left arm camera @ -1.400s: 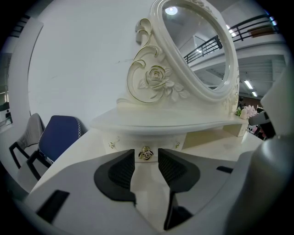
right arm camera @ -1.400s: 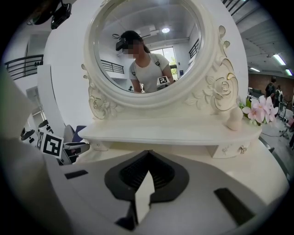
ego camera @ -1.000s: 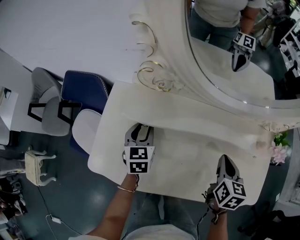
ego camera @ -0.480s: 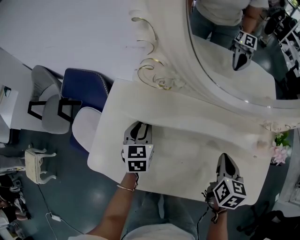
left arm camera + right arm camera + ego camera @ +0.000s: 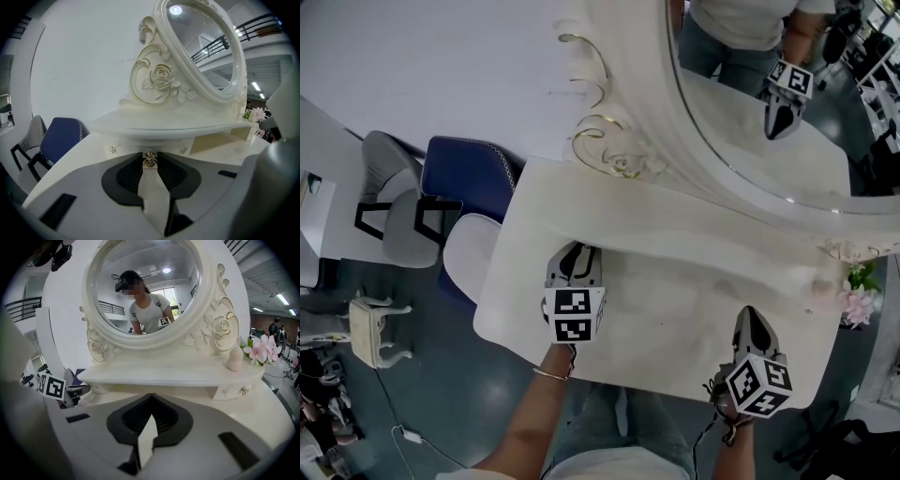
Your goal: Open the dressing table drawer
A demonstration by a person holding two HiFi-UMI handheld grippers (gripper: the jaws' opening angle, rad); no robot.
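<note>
Left claw (image 5: 150, 156) is grasping one small gold knob (image 5: 150, 160); its jaws have just been closing and now the ribbed pads (image 5: 129, 176) press on the knob from both sides. That knob sits on the drawer (image 5: 151, 146), which looks closed, under the raised shelf (image 5: 178, 124) at the back left of the table (image 5: 675, 309). The right claw (image 5: 151, 396) is clenched on nothing, its jaws together at the tips, above the table's near right part, well apart from the left one. There are two claws, each with one marker cube (image 5: 574, 316), and one oval mirror (image 5: 750, 112). The left gripper view alone shows the gripped knob, and it counts three knobs in a row, one to either side of the held one. It also shows one blue chair (image 5: 61, 138) and one grey chair (image 5: 26, 140) beside the table. The head view takes in both claws at once, but the shelf hides the drawer from it. The right gripper view shows two more knobs, the right-hand knobs (image 5: 243, 390), under the shelf's far end. On the shelf above them stand one pale ornament (image 5: 233, 361) and one bunch of pink flowers (image 5: 259, 351), and a person (image 5: 147, 308) is reflected in the mirror
</note>
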